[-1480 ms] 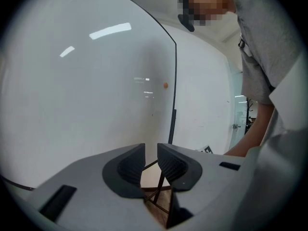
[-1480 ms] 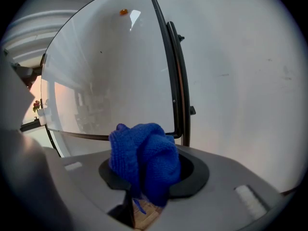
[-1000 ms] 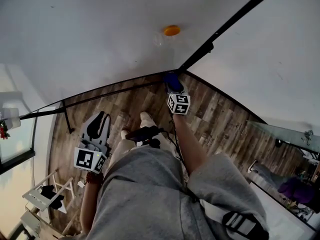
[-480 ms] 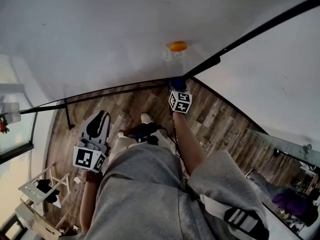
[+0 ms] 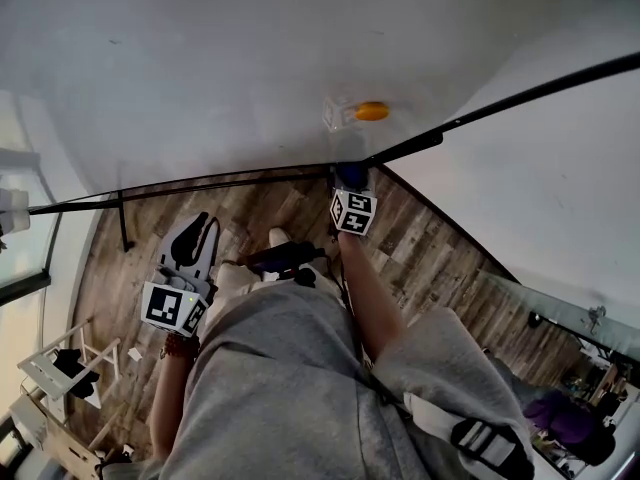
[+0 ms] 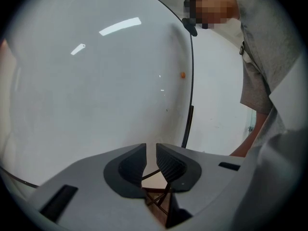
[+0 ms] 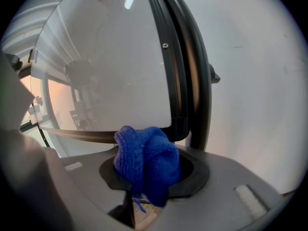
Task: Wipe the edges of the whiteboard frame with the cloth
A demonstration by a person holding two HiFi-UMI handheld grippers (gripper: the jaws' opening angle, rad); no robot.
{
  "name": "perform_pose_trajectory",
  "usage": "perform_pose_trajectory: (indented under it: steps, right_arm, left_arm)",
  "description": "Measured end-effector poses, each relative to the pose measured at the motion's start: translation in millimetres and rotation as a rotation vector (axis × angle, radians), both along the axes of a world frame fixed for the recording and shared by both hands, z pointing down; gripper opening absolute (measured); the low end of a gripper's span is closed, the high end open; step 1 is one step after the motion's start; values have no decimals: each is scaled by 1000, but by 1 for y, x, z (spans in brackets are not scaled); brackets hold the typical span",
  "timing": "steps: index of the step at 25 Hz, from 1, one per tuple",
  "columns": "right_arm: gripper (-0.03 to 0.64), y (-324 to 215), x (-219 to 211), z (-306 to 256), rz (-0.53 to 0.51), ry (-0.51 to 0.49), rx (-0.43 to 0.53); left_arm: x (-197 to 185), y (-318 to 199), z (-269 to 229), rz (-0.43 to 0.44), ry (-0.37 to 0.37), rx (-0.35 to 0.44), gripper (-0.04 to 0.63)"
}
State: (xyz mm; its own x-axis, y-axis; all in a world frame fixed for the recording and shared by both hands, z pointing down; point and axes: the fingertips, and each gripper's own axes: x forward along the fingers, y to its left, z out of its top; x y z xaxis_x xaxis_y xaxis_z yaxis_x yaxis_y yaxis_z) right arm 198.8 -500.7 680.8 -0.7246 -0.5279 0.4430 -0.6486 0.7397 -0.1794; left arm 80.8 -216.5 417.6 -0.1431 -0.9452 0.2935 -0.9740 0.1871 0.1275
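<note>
I get soft, even indoor light. Ceiling-lamp glare streaks the whiteboard [image 6: 86,95] in the left gripper view. Both gripper views bend hard, with black corners. The blue cloth [image 7: 147,162], up close, looks slightly soft.

This looks like an office or meeting room. A large whiteboard [image 5: 220,58] in a thin black frame [image 5: 230,181] hangs above a wood-plank floor [image 5: 430,253], with a plain white wall [image 5: 560,168] beside it. An orange magnet [image 5: 372,111] sticks to the board. Glass panels [image 5: 25,268] close off the left side, and a white chair-like piece of furniture [image 5: 60,363] stands near them.
</note>
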Motion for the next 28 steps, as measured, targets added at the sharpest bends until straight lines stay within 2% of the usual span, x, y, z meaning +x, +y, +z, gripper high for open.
perform_pose_trajectory:
  steps: [23, 28]
  right_arm:
    - [151, 36, -35, -3, -68, 3, -5]
    - [150, 45, -41, -4, -66, 12, -11]
  left_arm:
    - [-19, 36, 12, -111, 7, -17, 67]
    - [-23, 45, 10, -105, 5, -20, 67]
